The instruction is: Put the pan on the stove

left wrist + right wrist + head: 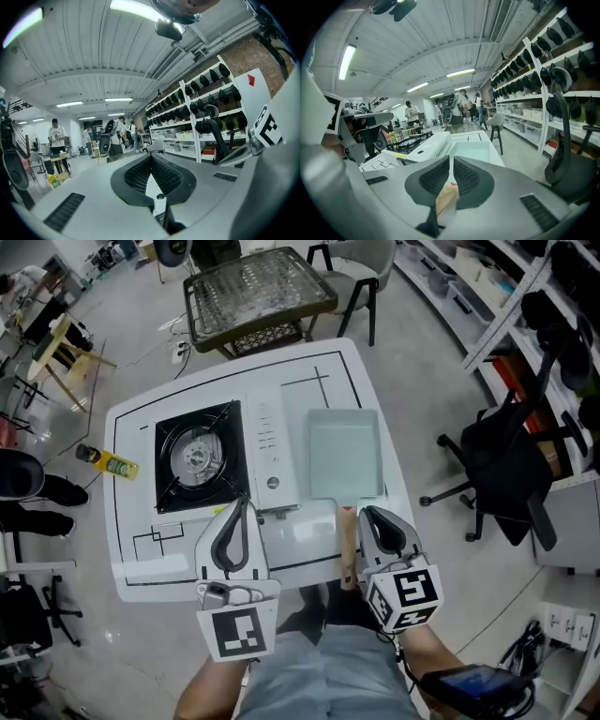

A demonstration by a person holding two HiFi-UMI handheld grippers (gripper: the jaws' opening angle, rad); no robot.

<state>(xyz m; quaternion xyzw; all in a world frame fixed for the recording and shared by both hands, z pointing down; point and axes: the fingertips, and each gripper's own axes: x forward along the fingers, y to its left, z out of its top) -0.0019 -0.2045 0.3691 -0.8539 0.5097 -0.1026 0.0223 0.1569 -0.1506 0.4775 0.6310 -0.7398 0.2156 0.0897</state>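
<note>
A pale green rectangular pan (345,454) lies on the right half of the white table (384,399), its wooden handle (348,545) pointing toward me. The gas stove (199,457) with its black burner sits to the pan's left. My right gripper (367,514) hovers shut just right of the handle and over it. In the right gripper view the handle (446,199) shows below the closed jaws (451,159), with the pan (471,150) and stove (423,143) beyond. My left gripper (246,502) is shut and empty near the stove's front right corner; its own view (151,157) looks out into the room.
A yellow bottle (111,462) lies on the floor left of the table. A black office chair (506,465) stands to the right, before storage shelves (553,296). Behind the table is a wire-topped table (258,292) and a chair (361,277).
</note>
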